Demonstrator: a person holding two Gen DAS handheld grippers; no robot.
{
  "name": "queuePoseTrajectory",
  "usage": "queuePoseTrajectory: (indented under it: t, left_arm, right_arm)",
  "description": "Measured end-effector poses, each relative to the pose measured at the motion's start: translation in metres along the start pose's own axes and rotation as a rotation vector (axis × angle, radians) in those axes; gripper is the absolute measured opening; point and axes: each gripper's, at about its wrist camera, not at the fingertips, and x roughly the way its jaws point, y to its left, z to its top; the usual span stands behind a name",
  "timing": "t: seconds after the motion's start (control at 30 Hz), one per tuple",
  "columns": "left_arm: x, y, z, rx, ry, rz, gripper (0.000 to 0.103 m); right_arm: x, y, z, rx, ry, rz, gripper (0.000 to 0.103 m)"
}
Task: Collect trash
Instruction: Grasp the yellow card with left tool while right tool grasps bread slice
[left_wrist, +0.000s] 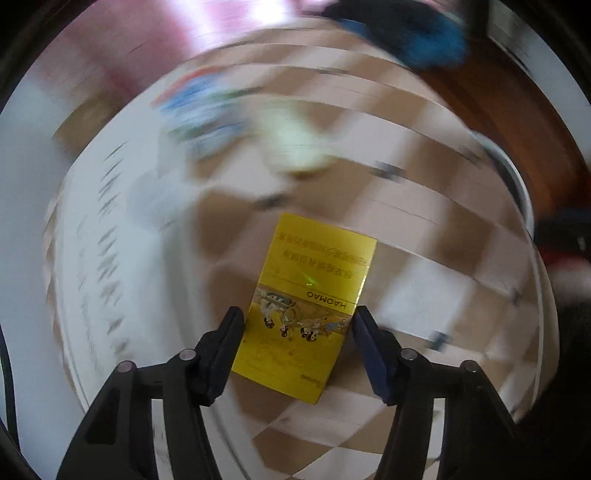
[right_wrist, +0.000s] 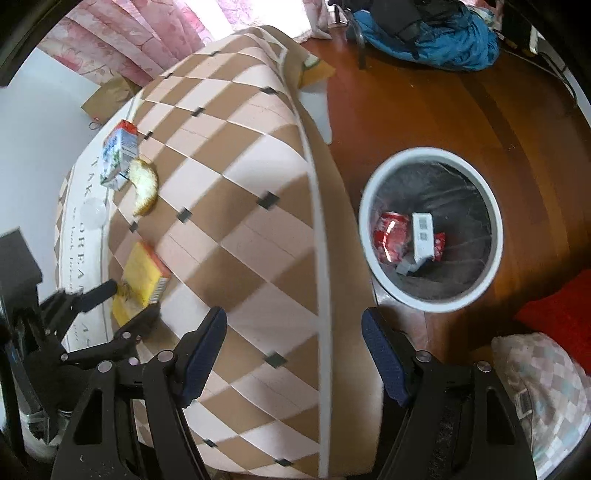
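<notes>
A checkered cloth (right_wrist: 236, 221) is spread over the table, and everything else is placed from it: a white bin (right_wrist: 432, 229) stands on the floor just off its right edge, with red wrappers (right_wrist: 391, 236) inside. On the cloth's left part a carton (right_wrist: 118, 155) and a bread piece (right_wrist: 146, 186) lie touching. Nearer, the yellow box (left_wrist: 306, 306) is pinched by the left gripper (left_wrist: 299, 325), while the right gripper (right_wrist: 293, 332) is held spread and empty over the cloth's right edge.

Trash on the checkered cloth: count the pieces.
3: yellow box between the left gripper's fingers, bitten bread beyond it, carton beside the bread. More may be out of view.
</notes>
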Motion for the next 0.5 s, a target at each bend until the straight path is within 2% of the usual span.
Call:
queuePoseTrajectory:
  t: [0.03,0.1,0.2,0.27,0.37,0.47,0.5]
  left_arm:
    - [-0.002,0.014,-0.003,-0.07,-0.006,-0.007,0.033]
    - [-0.004,0.057,-0.012,-0.289,-0.014,-0.024,0.033]
    - [0.003,0.093,-0.023,-0.442,-0.014,-0.023,0.031]
    - [0.004,0.101,-0.025,-0.466,-0.036,-0.058,0.034]
    - [0.004,0.104,-0.023,-0.436,-0.037,-0.059,0.037]
    - [0.011,0.121,-0.017,-0.445,-0.028,-0.08,0.046]
    - [0.012,0.126,-0.018,-0.459,-0.021,-0.086,0.054]
  right_arm:
    - [0.001,0.006,0.004,-0.01,-0.004,0.003,0.077]
    - [0.003,0.023,0.016,-0.032,-0.012,0.016,0.077]
    - [0.014,0.058,0.038,-0.074,-0.014,0.033,0.077]
    - [0.022,0.079,0.05,-0.098,-0.021,0.037,0.077]
    - [0.034,0.113,0.071,-0.14,-0.034,0.037,0.077]
    - [0.048,0.138,0.092,-0.178,-0.054,0.013,0.077]
    - [0.054,0.147,0.099,-0.192,-0.057,0.002,0.077]
